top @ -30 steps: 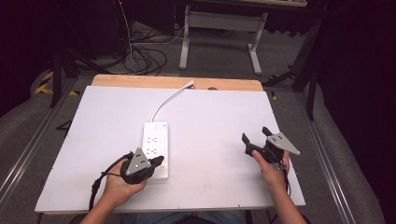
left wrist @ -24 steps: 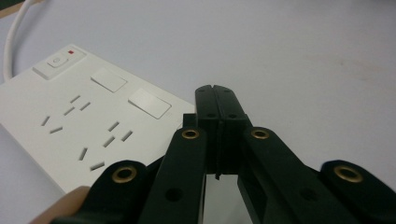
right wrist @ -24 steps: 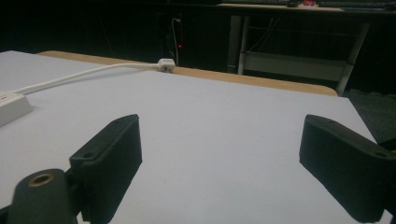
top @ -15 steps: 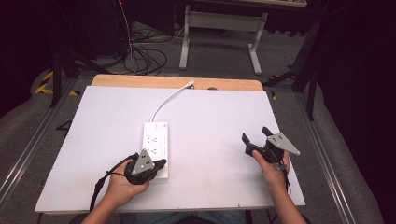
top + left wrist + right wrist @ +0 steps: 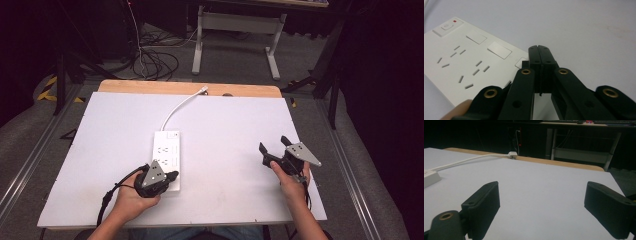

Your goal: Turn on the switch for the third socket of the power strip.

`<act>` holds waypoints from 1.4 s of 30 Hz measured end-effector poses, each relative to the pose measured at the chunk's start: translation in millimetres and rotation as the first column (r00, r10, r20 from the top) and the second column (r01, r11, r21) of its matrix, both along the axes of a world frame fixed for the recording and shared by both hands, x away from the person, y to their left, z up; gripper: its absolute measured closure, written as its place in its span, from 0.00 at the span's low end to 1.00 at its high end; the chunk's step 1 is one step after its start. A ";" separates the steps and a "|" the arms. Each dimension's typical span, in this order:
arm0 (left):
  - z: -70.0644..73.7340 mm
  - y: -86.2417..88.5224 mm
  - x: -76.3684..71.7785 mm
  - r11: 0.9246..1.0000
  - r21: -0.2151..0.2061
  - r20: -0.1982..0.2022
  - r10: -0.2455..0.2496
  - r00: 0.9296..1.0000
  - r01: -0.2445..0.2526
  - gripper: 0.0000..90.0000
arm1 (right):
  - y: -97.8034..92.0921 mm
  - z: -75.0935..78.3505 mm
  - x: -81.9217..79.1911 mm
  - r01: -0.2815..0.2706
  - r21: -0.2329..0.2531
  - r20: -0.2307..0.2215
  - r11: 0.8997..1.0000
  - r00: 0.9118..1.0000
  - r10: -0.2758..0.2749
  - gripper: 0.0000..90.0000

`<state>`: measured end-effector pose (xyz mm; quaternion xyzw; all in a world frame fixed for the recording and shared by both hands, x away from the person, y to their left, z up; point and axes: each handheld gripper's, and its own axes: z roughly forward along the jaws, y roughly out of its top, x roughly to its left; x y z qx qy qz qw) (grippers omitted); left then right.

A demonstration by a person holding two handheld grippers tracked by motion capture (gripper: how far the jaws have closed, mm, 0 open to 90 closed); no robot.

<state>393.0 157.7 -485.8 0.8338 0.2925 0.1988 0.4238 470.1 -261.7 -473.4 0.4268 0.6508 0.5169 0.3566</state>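
A dark room surrounds the white table point(image 5: 240, 125). Near its front edge lies a rigid, light-looking power strip point(image 5: 167, 150), best taken by its long sides. The left gripper point(image 5: 172, 176) sits closed and empty at the strip's near end; the right gripper point(image 5: 274, 149) gapes wide, empty.

One power strip point(image 5: 166, 156), two grippers point(image 5: 172, 176)

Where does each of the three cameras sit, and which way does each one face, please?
High view: above the person's side, looking forward and down on the white table; both forearms, the left tool and the right tool show.
Left gripper view: rides the left tool, jaws shut, looking low across the power strip.
Right gripper view: rides the right tool, jaws wide apart, facing the table's far edge and the plug.
Shared: the high and left gripper views both show the power strip; its cable runs to that plug.
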 end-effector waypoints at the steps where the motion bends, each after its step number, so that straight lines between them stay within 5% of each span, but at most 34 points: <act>1: -0.1 0.2 0.1 1.000 0.000 -0.001 0.001 1.000 -0.001 1.00 | -0.1 0.0 0.1 0.001 -0.001 0.001 1.000 1.000 -0.001 0.15; 29: -1.8 -2.3 -2.9 1.000 0.003 -0.008 -0.012 1.000 0.012 1.00 | -0.2 0.2 -0.4 0.001 0.005 0.001 1.000 1.000 -0.001 0.15; 39: -1.4 -2.2 -4.3 1.000 0.017 0.020 0.001 1.000 -0.001 1.00 | -0.3 0.2 -0.4 0.001 0.004 0.001 1.000 1.000 -0.001 0.15; 42: 6.3 8.0 -4.3 0.995 -0.092 0.080 0.050 0.996 -0.043 0.99 | -0.9 0.4 -0.5 0.002 0.003 0.002 1.000 1.000 -0.002 0.15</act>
